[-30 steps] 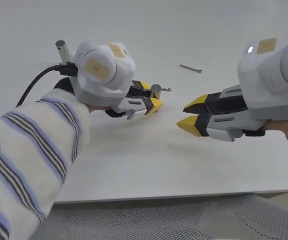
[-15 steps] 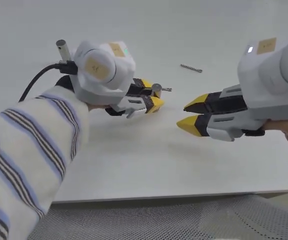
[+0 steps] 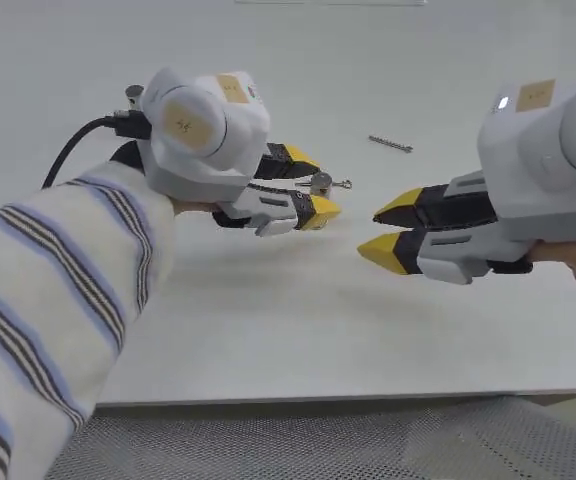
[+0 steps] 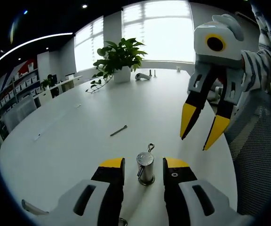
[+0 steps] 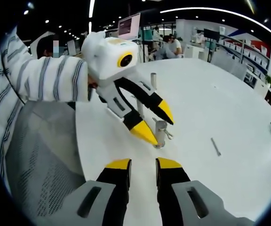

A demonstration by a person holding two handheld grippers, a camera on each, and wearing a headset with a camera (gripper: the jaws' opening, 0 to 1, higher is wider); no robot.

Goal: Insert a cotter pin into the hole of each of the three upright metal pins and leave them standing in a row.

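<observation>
The left gripper (image 4: 144, 164), fingers (image 4: 111, 165) open either side of the short silver metal pin (image 4: 145, 167), could topple it by drifting sideways; the right gripper (image 5: 142, 164) is parted, empty.

I am in an open-plan office. I work at a long white table (image 4: 69, 132) with a potted plant (image 4: 119, 56) standing on it toward tall bright windows (image 4: 156, 28). Shelves (image 4: 11, 96) line one side. A screen (image 5: 130, 26) glows farther back, near where people (image 5: 173, 46) sit, and a grey mesh chair (image 5: 36, 160) is beside me.
</observation>
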